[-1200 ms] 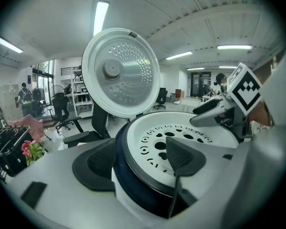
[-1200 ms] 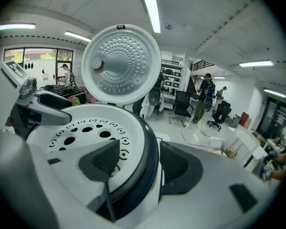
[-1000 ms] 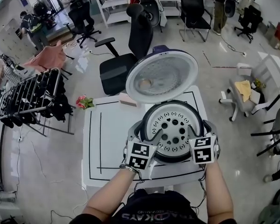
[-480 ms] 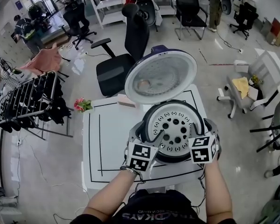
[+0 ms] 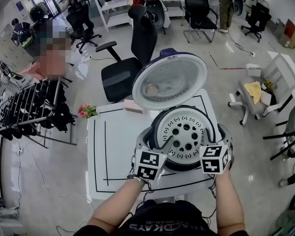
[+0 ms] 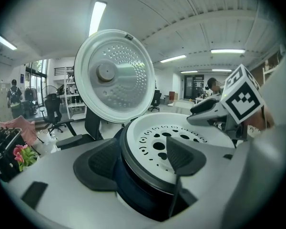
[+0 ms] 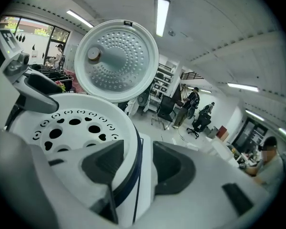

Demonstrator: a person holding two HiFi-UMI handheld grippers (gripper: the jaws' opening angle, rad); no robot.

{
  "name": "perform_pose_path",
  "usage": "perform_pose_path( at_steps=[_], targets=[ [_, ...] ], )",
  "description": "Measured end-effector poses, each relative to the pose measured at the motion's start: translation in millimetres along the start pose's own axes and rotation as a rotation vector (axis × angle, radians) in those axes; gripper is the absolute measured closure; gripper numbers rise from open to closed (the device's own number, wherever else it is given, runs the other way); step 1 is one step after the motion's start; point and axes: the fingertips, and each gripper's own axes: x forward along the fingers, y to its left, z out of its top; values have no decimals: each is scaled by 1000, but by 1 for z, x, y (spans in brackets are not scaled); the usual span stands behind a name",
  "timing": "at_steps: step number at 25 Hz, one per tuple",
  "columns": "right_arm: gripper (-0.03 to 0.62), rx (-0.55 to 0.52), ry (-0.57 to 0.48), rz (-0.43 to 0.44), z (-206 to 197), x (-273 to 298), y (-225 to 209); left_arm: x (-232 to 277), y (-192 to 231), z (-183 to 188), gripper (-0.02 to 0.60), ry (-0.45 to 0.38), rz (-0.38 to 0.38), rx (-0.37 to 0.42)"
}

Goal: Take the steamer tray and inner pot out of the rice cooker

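Observation:
The rice cooker (image 5: 160,154) stands open on the table, its lid (image 5: 169,80) raised behind. The white steamer tray (image 5: 183,132) with round holes sits in its top, over a dark pot wall (image 6: 133,175). My left gripper (image 5: 155,144) straddles the near left rim, one pad outside the dark wall and the other on the steamer tray (image 6: 181,137); the jaws look closed on it. My right gripper (image 5: 214,137) straddles the near right rim. Its jaws have just been closing, and the pads hold the steamer tray (image 7: 71,128) rim and the wall between them.
The white table (image 5: 113,146) carries black lines and a small pinkish box (image 5: 133,106) behind the cooker. A black office chair (image 5: 132,58) stands just beyond it. A rack (image 5: 29,104) and flowers (image 5: 87,109) are on the left, more chairs on the right.
The right gripper's jaws have drawn in around the cooker's near right rim and it has tilted slightly. The left gripper has stayed where it was.

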Motion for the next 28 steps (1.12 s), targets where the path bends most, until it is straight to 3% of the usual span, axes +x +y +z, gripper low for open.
perform_pose_path(
  at_steps=[11, 22, 28],
  targets=[
    [514, 103, -30, 59, -1, -4, 19, -2, 8, -4, 296, 1, 16, 12],
    [516, 131, -110, 22, 13, -22, 12, -7, 10, 2, 299, -19, 34, 29],
    [517, 179, -190, -11, 20, -39, -1, -10, 4, 12, 359, -53, 49, 30]
  ],
)
